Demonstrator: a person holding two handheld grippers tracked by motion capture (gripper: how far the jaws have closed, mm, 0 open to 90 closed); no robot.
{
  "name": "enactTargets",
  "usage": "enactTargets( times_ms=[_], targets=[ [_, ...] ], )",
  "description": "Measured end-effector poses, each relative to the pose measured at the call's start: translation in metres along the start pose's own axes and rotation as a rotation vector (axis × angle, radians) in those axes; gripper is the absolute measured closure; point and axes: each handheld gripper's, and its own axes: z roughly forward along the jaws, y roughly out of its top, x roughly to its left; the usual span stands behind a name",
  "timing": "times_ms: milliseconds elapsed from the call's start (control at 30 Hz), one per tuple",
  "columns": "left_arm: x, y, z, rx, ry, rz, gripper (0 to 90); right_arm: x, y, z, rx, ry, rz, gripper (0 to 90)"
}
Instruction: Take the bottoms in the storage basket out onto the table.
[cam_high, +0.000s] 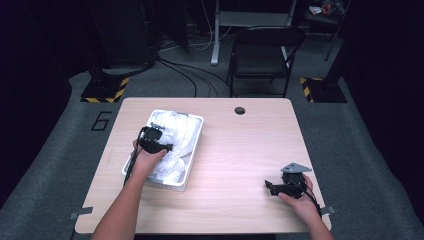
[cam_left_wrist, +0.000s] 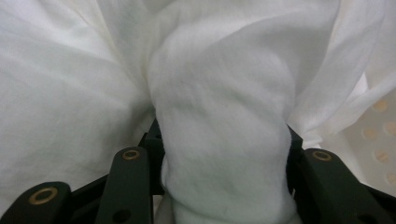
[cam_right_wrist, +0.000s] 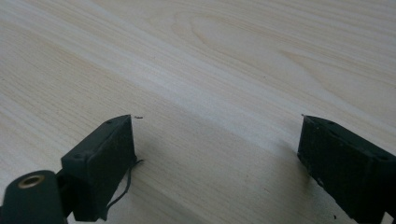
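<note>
Clamped between the jaws of the left gripper (cam_left_wrist: 224, 186): a thick bunched fold of white cloth (cam_left_wrist: 224, 116), pressed in from both sides at the lower middle of the left gripper view. Running straight away from the jaws toward the top of that frame, the pinched roll, long axis in line with the gripper's own reach, then fanning out into loose folds at upper left and upper right. At the right edge, a strip of the perforated white wall of the tray (cam_left_wrist: 380, 140), just beside the cloth.

In the high view, left gripper (cam_high: 159, 140) low over the white tray (cam_high: 197, 145) at left of centre on the table (cam_high: 240, 165), pointing toward the upper right of the frame. Cloth (cam_high: 177, 135) heaped inside the tray, long axis following the tray's, from lower left to upper right. Clearly the nearer hand, the left; probably a lift out of the tray next, along the pinched fold.

Well apart at the lower right, right gripper (cam_high: 272, 187) resting on bare wood, aimed left. In the right gripper view, jaws of the right gripper (cam_right_wrist: 217, 154) spread wide with nothing but table (cam_right_wrist: 210, 70) between.
</note>
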Motion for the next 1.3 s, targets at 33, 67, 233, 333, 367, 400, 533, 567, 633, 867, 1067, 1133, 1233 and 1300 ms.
enactTargets(
  times_ms=[33, 67, 233, 333, 367, 400, 533, 567, 633, 867, 1067, 1133, 1233, 1300],
  targets=[
    [0.000, 0.001, -0.002, -0.006, -0.001, -0.001, 54.9, 0.000, 0.000, 0.000, 0.000, 0.002, 0.002, 10.3],
    [0.000, 0.002, -0.005, -0.009, 0.000, 0.005, 55.0, 0.000, 0.000, 0.000, 0.000, 0.000, 0.000, 10.3],
    [0.001, 0.005, -0.016, -0.032, -0.007, 0.003, 55.1, 0.000, 0.000, 0.000, 0.000, 0.000, 0.000, 10.3],
    [0.000, 0.007, -0.020, -0.042, -0.002, 0.005, 55.1, 0.000, 0.000, 0.000, 0.000, 0.000, 0.000, 10.3],
    [0.000, 0.008, -0.022, -0.048, -0.002, 0.007, 55.2, 0.000, 0.000, 0.000, 0.000, 0.000, 0.000, 10.3],
    [-0.001, 0.012, -0.026, -0.055, 0.000, 0.016, 55.2, 0.000, 0.000, 0.000, 0.000, 0.000, 0.000, 10.3],
    [-0.003, 0.019, -0.039, -0.081, 0.003, 0.026, 55.2, 0.000, 0.000, 0.000, -0.002, 0.000, -0.004, 10.3],
    [-0.003, 0.019, -0.039, -0.081, 0.003, 0.026, 55.2, 0.000, 0.000, 0.000, -0.002, 0.000, -0.004, 10.3],
    [-0.003, 0.024, -0.046, -0.099, 0.002, 0.033, 55.2, 0.000, 0.000, 0.000, -0.001, 0.000, -0.003, 10.3],
    [-0.005, 0.043, -0.074, -0.131, 0.006, 0.045, 55.2, 0.000, 0.000, 0.000, -0.001, 0.000, -0.002, 10.3],
    [-0.006, 0.054, -0.090, -0.148, 0.012, 0.044, 55.1, 0.000, 0.000, 0.000, -0.002, 0.000, -0.003, 10.3],
    [-0.007, 0.058, -0.096, -0.146, 0.012, 0.044, 55.1, 0.000, 0.000, 0.000, -0.002, 0.000, -0.004, 10.3],
    [-0.008, 0.061, -0.100, -0.153, 0.008, 0.049, 55.0, 0.000, 0.000, 0.000, 0.000, 0.002, 0.001, 10.3],
    [-0.009, 0.062, -0.103, -0.154, 0.007, 0.050, 54.9, 0.000, 0.000, 0.000, -0.002, 0.001, -0.003, 10.3]
  ],
)
